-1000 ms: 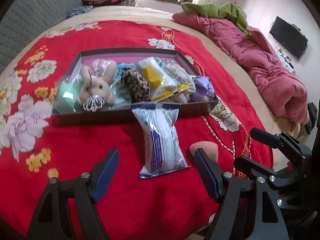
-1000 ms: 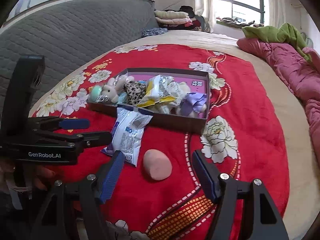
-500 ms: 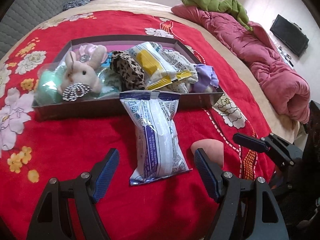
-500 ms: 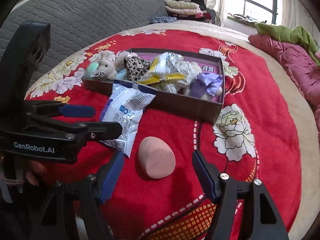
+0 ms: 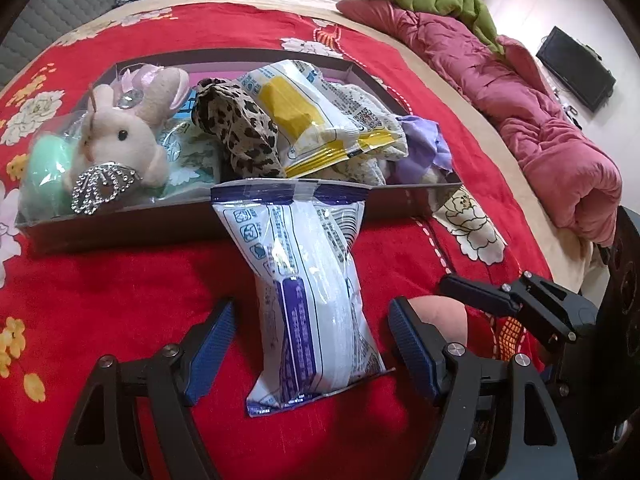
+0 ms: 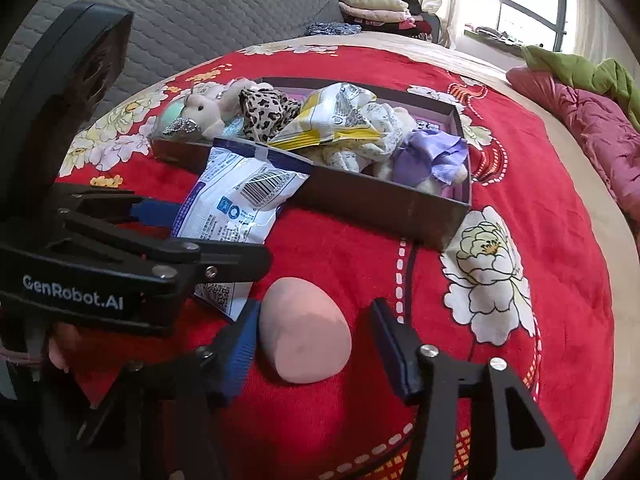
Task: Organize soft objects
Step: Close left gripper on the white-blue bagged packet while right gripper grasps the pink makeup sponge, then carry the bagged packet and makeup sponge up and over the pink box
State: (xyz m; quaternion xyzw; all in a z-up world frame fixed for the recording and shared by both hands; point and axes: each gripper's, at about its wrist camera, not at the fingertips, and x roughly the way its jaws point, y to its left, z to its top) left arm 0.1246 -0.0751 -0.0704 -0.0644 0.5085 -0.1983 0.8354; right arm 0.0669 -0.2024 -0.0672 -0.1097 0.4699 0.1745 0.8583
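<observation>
Both claws have moved in closer. The left claw [image 5: 310, 344] is spread around the white packet [image 5: 308, 292] low in the frame, not pinching yet. The right claw [image 6: 316, 346] is spread around the pink squishy egg [image 6: 304, 342]. Both probably go into the box [image 6: 380, 200] next. Everything sits on a bed with a red flowery blanket [image 6: 520, 160]; a pink quilt [image 5: 540, 120] lies at right.

Landmark: box [image 5: 200, 220] on the bedspread [image 5: 100, 300]. In box, left to right: plush rabbit [image 5: 120, 136], leopard-print cloth [image 5: 236, 128], snack packet [image 5: 308, 120], purple cloth [image 5: 424, 148]. Tissue pack [image 5: 308, 292] in front, top edge leaning on front wall. Sponge egg [image 6: 304, 340] right of pack, nearer than box.
</observation>
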